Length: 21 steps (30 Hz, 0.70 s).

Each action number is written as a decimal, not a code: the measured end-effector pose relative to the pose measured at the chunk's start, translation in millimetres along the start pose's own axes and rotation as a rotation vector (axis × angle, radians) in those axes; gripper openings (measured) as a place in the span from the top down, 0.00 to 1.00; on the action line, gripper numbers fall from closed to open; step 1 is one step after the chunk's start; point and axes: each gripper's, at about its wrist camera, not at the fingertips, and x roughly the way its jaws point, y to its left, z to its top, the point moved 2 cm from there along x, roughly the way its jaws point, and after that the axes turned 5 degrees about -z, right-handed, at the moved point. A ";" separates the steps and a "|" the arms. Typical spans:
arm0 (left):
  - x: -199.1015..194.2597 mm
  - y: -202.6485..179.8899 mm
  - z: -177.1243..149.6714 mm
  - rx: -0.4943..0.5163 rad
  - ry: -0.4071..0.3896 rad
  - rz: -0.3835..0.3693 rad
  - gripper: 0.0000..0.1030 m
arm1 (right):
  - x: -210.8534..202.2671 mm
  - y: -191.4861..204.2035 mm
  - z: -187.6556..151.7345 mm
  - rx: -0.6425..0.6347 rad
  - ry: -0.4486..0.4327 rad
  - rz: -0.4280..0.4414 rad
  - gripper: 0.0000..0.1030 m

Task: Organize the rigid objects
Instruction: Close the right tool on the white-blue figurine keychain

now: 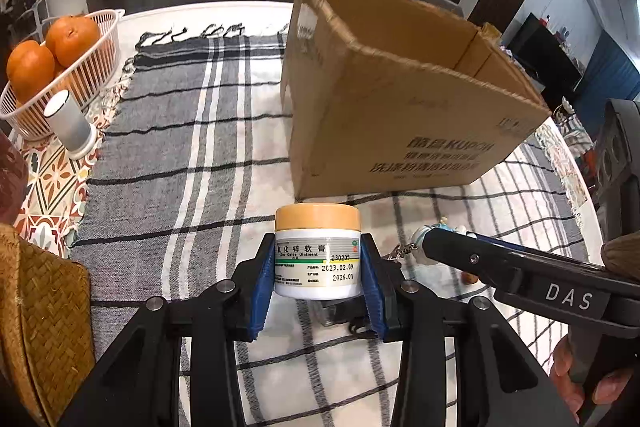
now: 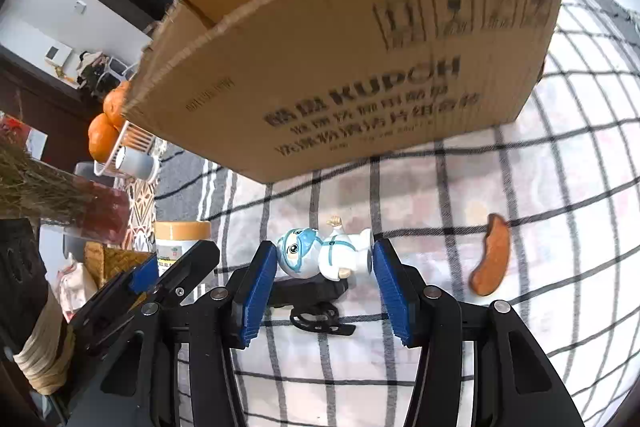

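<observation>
The ointment jar, white with a tan lid and a printed label, stands upright on the checked cloth near the front edge of the surface, just in front of the cardboard box. The left gripper has it between its blue-padded fingers: both pads press flat against the jar's sides below the lid, so the fingers are clamped on it, held about a jar's width apart. Whether the jar's base rests on the cloth or is just off it cannot be told. Just to the right lies a small figurine in white and blue, on its side with its head toward the left. The right gripper brackets it with its fingers well apart; the left pad sits right at the figurine's head and the right pad right at its feet, and whether either actually touches is too close to tell. Under the figurine a black clip-like piece lies on the cloth. Further right, apart from the gripper, a curved brown wooden piece lies flat. The open-topped box, printed KUPOH, stands behind both grippers toward the middle of the surface. At the far left edge a white basket holds oranges, with a pale cylindrical cup just before it, and a woven straw item occupies the near left corner.
</observation>
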 end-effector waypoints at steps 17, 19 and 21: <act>-47.6 -33.4 15.6 0.024 -0.115 -0.043 0.62 | -71.4 0.7 5.2 -0.060 -0.209 -0.024 0.50; -53.2 -38.3 18.1 0.029 -0.128 -0.052 0.62 | -79.2 1.6 5.8 -0.065 -0.231 -0.021 0.51; -59.8 -42.2 21.2 0.033 -0.147 -0.057 0.62 | -85.6 4.9 6.5 -0.072 -0.256 -0.022 0.67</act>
